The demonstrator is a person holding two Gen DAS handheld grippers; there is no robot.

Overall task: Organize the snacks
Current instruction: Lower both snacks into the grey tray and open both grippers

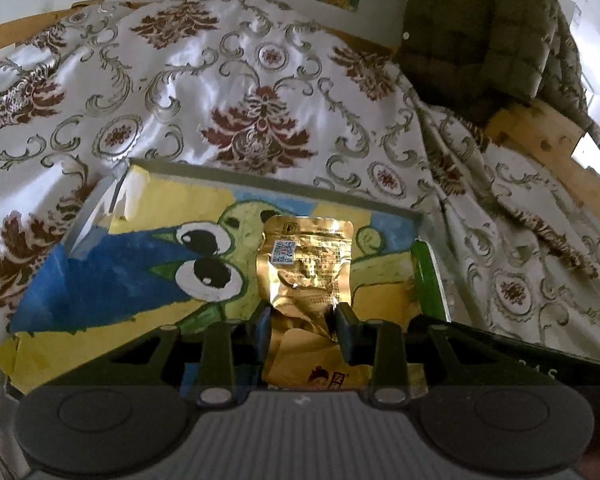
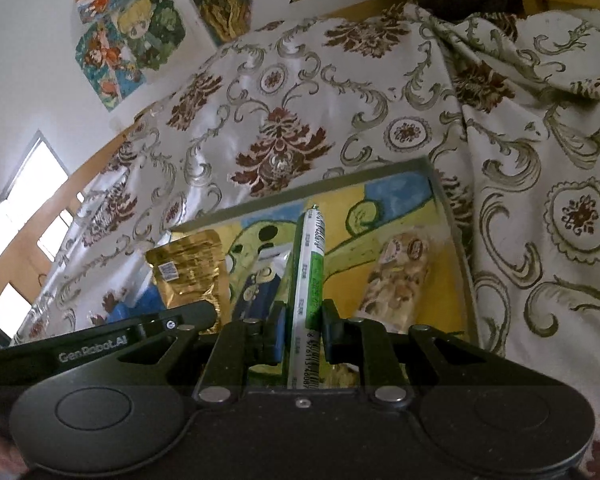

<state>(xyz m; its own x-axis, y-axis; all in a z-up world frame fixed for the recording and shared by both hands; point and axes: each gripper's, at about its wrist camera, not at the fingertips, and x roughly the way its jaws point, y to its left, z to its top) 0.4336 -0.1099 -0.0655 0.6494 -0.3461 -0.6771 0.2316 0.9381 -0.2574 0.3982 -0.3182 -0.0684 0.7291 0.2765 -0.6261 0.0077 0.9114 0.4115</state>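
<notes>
Snack tray on the patterned cloth, both grippers closed on packets.

The painted tray holds, left to right, a gold pouch, a green-white stick and a nut bar (cloth all around). Left gripper pinches the pouch; right gripper clamps the stick, over the tray.

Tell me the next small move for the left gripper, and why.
Probably open the left gripper and let go: the gold packet it pinches already hangs over the painted tray.
</notes>
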